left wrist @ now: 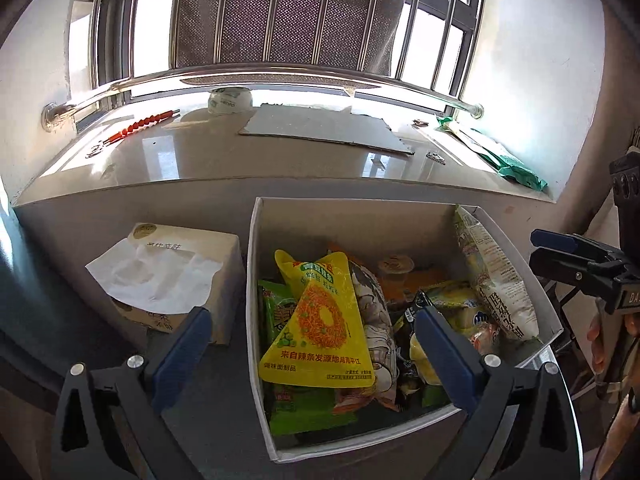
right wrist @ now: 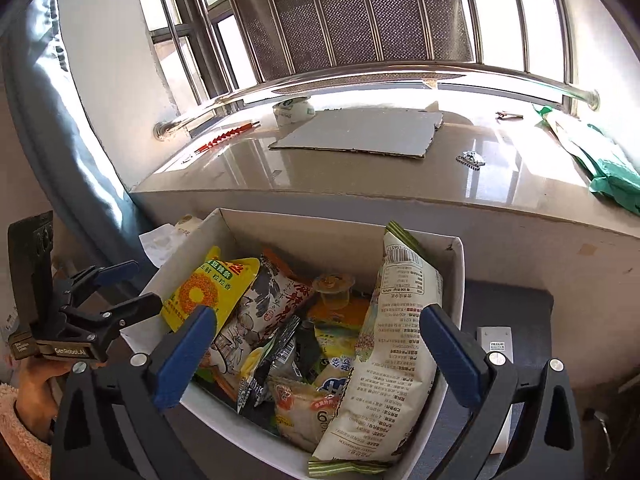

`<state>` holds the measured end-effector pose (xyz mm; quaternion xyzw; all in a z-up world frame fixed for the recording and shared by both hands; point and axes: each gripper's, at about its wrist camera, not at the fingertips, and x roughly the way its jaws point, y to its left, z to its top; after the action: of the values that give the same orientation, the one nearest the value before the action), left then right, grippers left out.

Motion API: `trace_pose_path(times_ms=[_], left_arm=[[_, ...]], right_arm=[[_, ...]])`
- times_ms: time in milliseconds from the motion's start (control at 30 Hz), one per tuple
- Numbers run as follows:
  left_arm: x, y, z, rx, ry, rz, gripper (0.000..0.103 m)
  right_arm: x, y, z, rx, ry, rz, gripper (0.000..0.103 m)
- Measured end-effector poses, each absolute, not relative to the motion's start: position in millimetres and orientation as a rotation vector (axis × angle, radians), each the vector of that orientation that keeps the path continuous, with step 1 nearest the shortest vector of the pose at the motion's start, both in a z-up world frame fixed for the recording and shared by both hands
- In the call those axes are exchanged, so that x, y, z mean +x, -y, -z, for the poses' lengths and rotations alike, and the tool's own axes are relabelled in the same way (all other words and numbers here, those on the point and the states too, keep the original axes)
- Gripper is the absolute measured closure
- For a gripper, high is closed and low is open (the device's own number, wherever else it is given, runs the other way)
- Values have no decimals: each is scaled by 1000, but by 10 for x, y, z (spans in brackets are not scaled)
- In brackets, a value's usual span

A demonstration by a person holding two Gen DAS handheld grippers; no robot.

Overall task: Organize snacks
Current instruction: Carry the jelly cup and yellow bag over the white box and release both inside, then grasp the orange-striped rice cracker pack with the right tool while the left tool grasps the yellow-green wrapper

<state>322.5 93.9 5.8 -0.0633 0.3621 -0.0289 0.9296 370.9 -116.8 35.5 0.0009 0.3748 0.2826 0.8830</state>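
A white box (left wrist: 256,280) crammed with snack packets sits on a dark surface below a glossy window ledge (left wrist: 240,160), directly ahead of and beneath both tools. The yellow triangular packet (left wrist: 320,320) leans upright at the box's left side, its long axis running from the near wall up toward the window; it lies between the fingers' line of the left tool (left wrist: 312,344), which is the nearer to it. The tall white packet (right wrist: 396,340) stands on end against the box's right wall, closest to the right tool (right wrist: 320,344). Both tools stand with fingers wide apart and nothing between the pads. Each hovers above the box's near rim, touching no packet. Countable in the box: one yellow packet, one tall white packet, one illustrated white packet (right wrist: 256,312), one small jelly cup (right wrist: 334,286), at least one green packet (left wrist: 280,312), and several more half-buried. One tissue box (left wrist: 176,276) sits just left of the snack box. On the ledge lie one cardboard sheet (left wrist: 324,128), one tape roll (left wrist: 229,100) and one green bag (left wrist: 512,160).
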Motion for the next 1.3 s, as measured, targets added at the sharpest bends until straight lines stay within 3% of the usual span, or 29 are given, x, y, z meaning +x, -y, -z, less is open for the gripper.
trace_pose_path(times_ms=[367,767,1300], left_arm=[[1999,-924,-454,-97,-573,72,0],[447,-621,391,-239,-640,70,0],[101,-527,494,-253,-668,69,0]], right_arm=[[2676,1579,-573,-23,-666,-639,0],[1224,2278,463,186,-801,-531,0],[1592,1120,789,-174,-867,-564,0]])
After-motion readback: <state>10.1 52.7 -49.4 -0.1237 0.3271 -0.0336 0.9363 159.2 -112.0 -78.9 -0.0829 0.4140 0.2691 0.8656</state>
